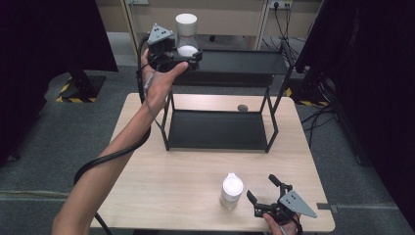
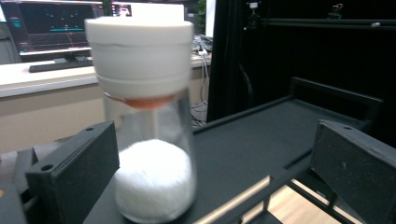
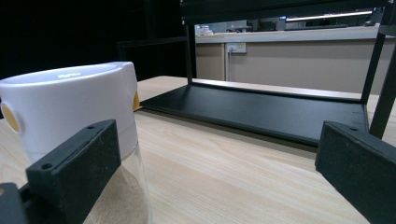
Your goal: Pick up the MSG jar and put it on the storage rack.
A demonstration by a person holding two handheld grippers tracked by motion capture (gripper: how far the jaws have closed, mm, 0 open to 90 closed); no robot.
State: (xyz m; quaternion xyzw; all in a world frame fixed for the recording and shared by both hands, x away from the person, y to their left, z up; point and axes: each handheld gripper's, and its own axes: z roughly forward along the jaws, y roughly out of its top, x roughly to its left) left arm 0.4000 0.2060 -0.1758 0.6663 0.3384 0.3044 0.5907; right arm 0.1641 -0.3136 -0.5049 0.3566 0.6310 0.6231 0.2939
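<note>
Up on the top shelf of the black rack (image 1: 240, 61), at its left end, stands the jar with the white powder (image 1: 186, 34), upright, its white cap on and the powder heaped in the bottom. I hold my left gripper (image 1: 188, 56) level at that jar, with my left hand (image 1: 156, 83) wrapped under the tool and the grey three-cornered plate on top. Its jaws stand wide apart and grasp nothing. From the left gripper view the jar (image 2: 149, 121) sits just beside the left jaw, between the two jaws but nearer that one, and I cannot tell whether that pad brushes the glass; the right jaw is well clear of it.

Down at the near edge of the wooden table (image 1: 161, 181) my right gripper (image 1: 264, 191) rests low, in my right hand (image 1: 281, 226), also with its jaws spread and nothing between the pads. A second jar (image 1: 231, 190) (white cap, clear glass, pale sandy powder inside) stands upright on the table just to the left of that gripper. In the right gripper view this jar (image 3: 74, 121) rises right behind the left jaw, close to it, though contact is hidden from me.

Beyond it lies the rack's lower shelf (image 3: 261, 112), bare black metal resting on the table. A small grey lump (image 1: 242, 107) sits on the table behind that shelf.
</note>
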